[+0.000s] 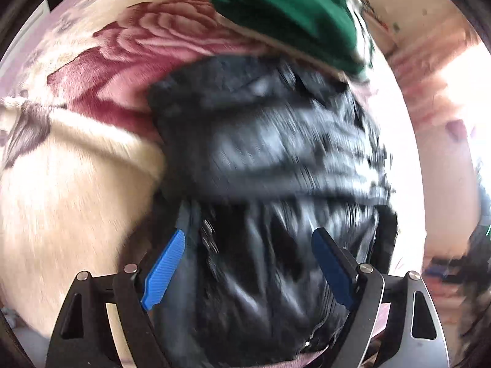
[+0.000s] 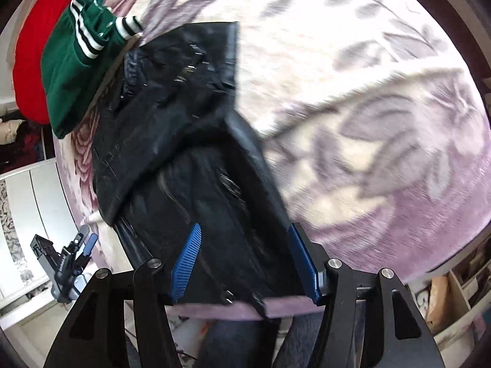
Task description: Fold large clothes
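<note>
A black leather-look jacket (image 1: 260, 153) lies crumpled on a floral blanket (image 1: 76, 184). In the left wrist view my left gripper (image 1: 248, 245) is open, its blue fingers (image 1: 165, 266) spread either side of the jacket's lower part, just above it. In the right wrist view the jacket (image 2: 184, 116) lies partly folded, and my right gripper (image 2: 245, 239) is open over its near edge, with blue fingers (image 2: 187, 263) apart. The left gripper also shows in the right wrist view (image 2: 86, 245), at the bed's left side. Both views are motion-blurred.
A folded green jacket with white striped cuffs (image 2: 73, 61) lies beyond the black one, also in the left wrist view (image 1: 291, 9). A red cushion (image 2: 30, 49) sits behind it. The blanket (image 2: 353, 107) spreads to the right. White wardrobe doors (image 2: 27, 214) stand at left.
</note>
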`<state>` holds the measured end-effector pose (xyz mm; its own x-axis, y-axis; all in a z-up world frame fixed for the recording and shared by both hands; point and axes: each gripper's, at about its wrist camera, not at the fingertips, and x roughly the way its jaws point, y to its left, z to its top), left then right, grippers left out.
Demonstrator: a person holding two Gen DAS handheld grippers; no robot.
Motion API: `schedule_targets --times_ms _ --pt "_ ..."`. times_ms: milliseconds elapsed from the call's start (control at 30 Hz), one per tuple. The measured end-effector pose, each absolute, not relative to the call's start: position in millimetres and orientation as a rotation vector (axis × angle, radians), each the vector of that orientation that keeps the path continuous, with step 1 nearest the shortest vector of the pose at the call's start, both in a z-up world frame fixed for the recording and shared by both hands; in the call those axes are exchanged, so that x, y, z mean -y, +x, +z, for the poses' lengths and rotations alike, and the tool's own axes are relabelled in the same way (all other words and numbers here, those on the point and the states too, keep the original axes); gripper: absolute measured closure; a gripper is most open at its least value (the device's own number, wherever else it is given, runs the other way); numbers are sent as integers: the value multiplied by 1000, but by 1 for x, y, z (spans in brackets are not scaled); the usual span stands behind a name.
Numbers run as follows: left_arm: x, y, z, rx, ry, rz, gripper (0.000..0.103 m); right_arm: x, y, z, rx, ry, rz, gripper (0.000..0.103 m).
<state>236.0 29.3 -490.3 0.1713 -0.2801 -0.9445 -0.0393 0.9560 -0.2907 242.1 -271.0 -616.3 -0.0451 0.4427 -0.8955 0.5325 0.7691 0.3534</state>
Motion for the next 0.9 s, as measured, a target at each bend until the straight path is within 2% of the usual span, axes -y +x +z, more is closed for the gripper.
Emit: schedule_targets --times_ms 300,400,433,500,600,633,700,767,900 --pt "183 120 -534 -1543 -213 -279 19 365 275 -650 -1734 736 133 41" --pt "260 100 -562 -1575 -74 -316 23 396 281 -653 -1755 690 186 41" --pt "273 98 -570 -1576 -34 -304 29 406 282 -655 -1760 684 187 41" --pt "288 97 -585 -1562 77 -204 63 424 286 -660 -1767 677 186 41" --pt "276 97 -585 -1501 40 -133 87 440 303 -667 -1724 688 225 41" --pt "274 96 -581 -1487 36 -136 89 441 310 -669 -1709 700 245 41" --pt "272 89 -569 -1455 56 -147 94 438 330 -679 -1668 744 310 26" --pt "269 83 -556 -1422 53 -151 95 425 356 -695 -1625 801 391 17" --pt "259 80 -534 -1375 27 -133 95 382 400 -736 -1608 919 531 16"
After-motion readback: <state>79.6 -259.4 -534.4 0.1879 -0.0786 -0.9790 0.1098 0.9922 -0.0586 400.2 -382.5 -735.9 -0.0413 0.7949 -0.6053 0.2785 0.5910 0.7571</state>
